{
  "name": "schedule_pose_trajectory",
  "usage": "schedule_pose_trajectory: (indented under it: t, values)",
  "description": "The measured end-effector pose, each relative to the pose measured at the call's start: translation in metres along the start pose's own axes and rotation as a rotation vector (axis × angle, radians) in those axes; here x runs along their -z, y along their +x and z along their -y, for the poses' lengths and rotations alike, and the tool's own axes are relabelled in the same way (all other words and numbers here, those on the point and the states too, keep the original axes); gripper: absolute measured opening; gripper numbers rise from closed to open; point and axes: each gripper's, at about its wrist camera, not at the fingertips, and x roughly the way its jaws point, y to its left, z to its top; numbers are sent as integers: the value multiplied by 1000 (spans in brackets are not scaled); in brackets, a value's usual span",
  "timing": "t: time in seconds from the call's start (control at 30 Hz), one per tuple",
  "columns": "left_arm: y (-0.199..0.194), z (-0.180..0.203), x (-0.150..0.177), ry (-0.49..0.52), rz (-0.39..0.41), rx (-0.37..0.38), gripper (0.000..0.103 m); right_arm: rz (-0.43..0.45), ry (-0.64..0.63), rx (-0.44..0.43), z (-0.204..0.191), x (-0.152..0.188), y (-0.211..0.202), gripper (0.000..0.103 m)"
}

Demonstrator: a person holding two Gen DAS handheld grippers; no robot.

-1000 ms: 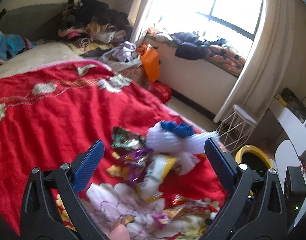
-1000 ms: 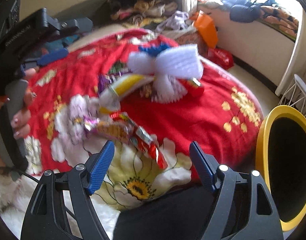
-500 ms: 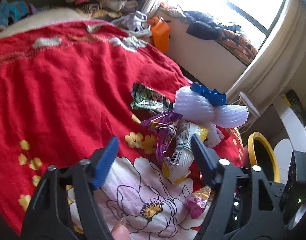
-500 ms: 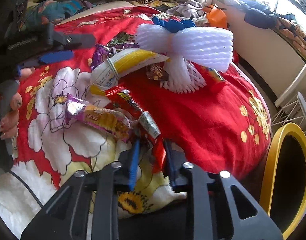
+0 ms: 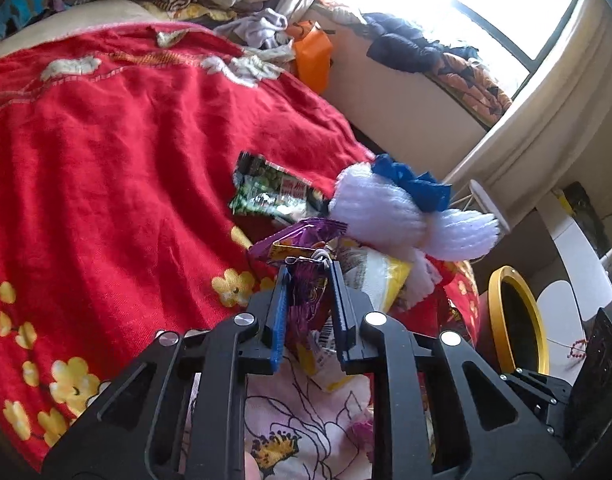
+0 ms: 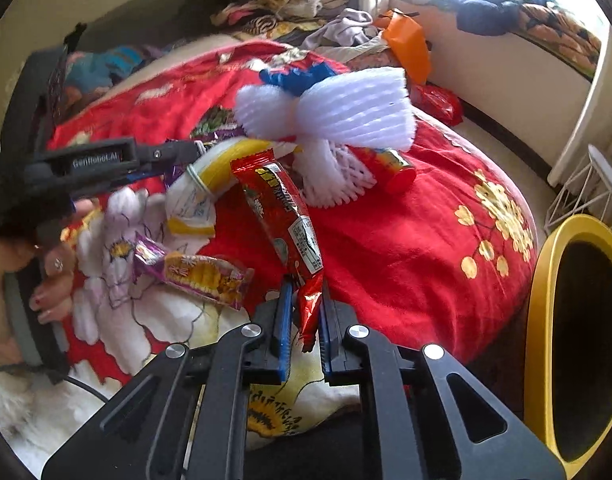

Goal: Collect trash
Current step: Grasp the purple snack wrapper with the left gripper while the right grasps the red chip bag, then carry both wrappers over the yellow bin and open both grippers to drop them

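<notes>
Messy bedroom, fuzzy red floral blanket (image 5: 106, 152) covering the bed. Left gripper (image 5: 308, 276) clamped on a crinkly purple wrapper (image 5: 306, 292); right gripper (image 6: 304, 292) pinching a shiny red wrapper (image 6: 282, 216). Yellow-rimmed bin (image 6: 541, 320) sits bedside.

The left gripper (image 5: 309, 276) is clamped on a crumpled purple wrapper (image 5: 306, 248), its blue-padded fingers (image 5: 280, 312) pressing either side of the foil. Just beyond lies a green snack packet (image 5: 270, 196) on the red blanket (image 5: 106, 152), with a white foam fruit net (image 5: 401, 216) and a blue scrap (image 5: 409, 182) on top of it. A yellow-and-white bag (image 5: 379, 280) sits against the right finger. A yellow-rimmed bin (image 5: 519, 320) stands beside the bed
</notes>
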Motion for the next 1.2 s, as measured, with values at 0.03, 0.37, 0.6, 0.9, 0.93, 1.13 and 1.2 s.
schedule_pose_trajectory:
  t: [0.03,0.37,0.6,0.9,0.93,1.13,1.2]
  values:
    - [-6,2,-2,8,20,1,11,10,7,-4,1,0,-3,11]
    - [-47,15,-18,48,120,18,9,114,55,-30,2,-3,-37,11]
    - [-75,26,-26,81,183,43,9,174,78,-37,4,-8,-58,11]
    - [-94,47,-34,121,227,89,8,226,106,-35,10,-9,-82,11]
    - [-95,50,-34,127,228,95,8,232,112,-35,12,-9,-85,11]
    - [-98,64,-32,146,221,122,8,263,140,-25,22,-9,-98,11]
    - [-98,70,-29,159,218,134,8,271,156,-18,27,-9,-103,11]
